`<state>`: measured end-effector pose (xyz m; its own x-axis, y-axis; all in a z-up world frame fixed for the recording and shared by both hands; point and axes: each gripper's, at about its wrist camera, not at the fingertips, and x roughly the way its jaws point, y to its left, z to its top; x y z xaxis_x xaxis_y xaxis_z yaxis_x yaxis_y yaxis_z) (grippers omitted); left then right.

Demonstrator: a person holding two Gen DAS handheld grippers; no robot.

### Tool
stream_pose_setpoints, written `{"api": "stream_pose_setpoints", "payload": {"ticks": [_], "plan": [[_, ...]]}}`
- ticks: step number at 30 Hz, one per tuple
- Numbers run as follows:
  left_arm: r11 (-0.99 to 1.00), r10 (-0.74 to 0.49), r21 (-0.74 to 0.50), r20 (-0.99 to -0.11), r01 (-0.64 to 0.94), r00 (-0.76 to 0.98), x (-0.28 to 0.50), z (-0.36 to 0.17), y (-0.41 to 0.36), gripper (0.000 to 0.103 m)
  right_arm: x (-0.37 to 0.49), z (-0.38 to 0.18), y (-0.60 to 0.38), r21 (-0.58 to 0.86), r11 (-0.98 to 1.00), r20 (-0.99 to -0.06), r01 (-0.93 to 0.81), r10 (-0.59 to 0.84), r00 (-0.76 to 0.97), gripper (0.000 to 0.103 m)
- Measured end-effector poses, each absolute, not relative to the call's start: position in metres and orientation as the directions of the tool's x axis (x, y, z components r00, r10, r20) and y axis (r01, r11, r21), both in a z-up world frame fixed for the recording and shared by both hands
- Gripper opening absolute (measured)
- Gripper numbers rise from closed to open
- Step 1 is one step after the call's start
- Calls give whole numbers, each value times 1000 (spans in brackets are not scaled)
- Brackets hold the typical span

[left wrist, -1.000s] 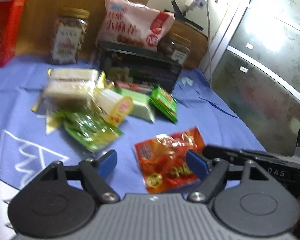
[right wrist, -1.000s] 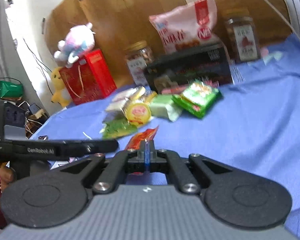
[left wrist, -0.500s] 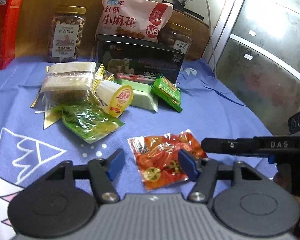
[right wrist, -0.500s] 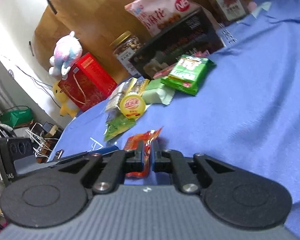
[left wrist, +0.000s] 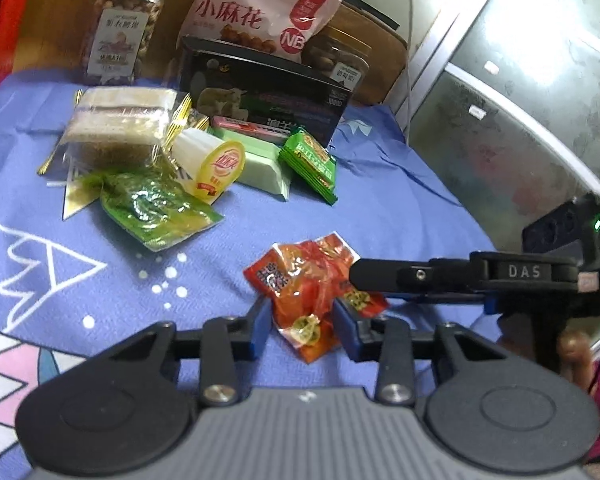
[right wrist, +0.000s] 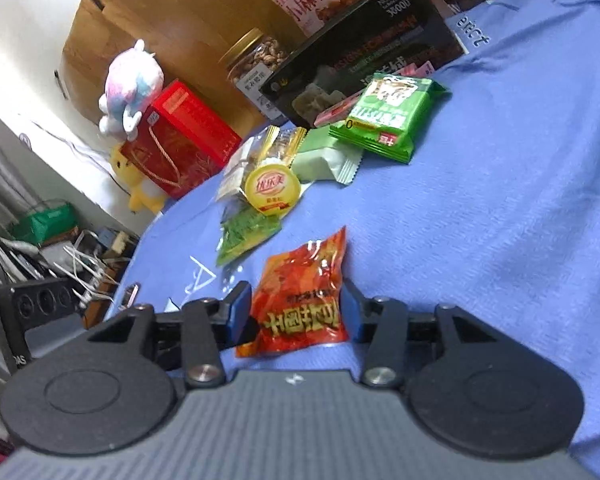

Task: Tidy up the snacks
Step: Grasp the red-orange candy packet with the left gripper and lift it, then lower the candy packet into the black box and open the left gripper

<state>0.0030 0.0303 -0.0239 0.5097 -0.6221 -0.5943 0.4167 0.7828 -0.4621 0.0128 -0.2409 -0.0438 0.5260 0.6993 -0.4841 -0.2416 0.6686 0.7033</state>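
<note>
A red-orange snack packet [left wrist: 306,286] lies on the blue cloth [left wrist: 380,216]. My left gripper [left wrist: 302,324] stands open around its near end, jaws on either side, not pressing it. In the right wrist view the same packet [right wrist: 302,300] lies between the jaws of my right gripper [right wrist: 294,312], which is open. The right gripper reaches in from the right in the left wrist view [left wrist: 440,276]. Farther back lie a green pickle pouch [left wrist: 156,208], a yellow-lidded cup [left wrist: 216,166], a pale green bar [left wrist: 262,168] and green wafer packs [left wrist: 310,164].
A black box [left wrist: 264,106] stands at the back with a pink snack bag [left wrist: 256,12] on it and nut jars [left wrist: 120,32] beside it. A red gift box [right wrist: 180,136] and plush toys [right wrist: 128,84] sit at the far left. A cabinet door [left wrist: 520,100] is on the right.
My right gripper has opened from shut and now straddles the red packet. My left gripper has moved forward and narrowed around the packet's near end.
</note>
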Motion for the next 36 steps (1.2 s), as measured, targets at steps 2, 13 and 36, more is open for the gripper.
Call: {"api": "stream_pose_setpoints", "payload": {"ticks": [2,13,36], "plan": [[772,-635,-490,-586,404,503,5,-25,34,34,12,-47,-242,722,656,-483,-220,705,519,19],[767,-640,-490,-542,414,545,25,5,32,38,25,-22,-253,776,586,-377,-232,726,575,11],[896,-444,-302,-558,327,701,220,44,1,44,191,24,-223,292,917,-373,-273,372,850,57]]}}
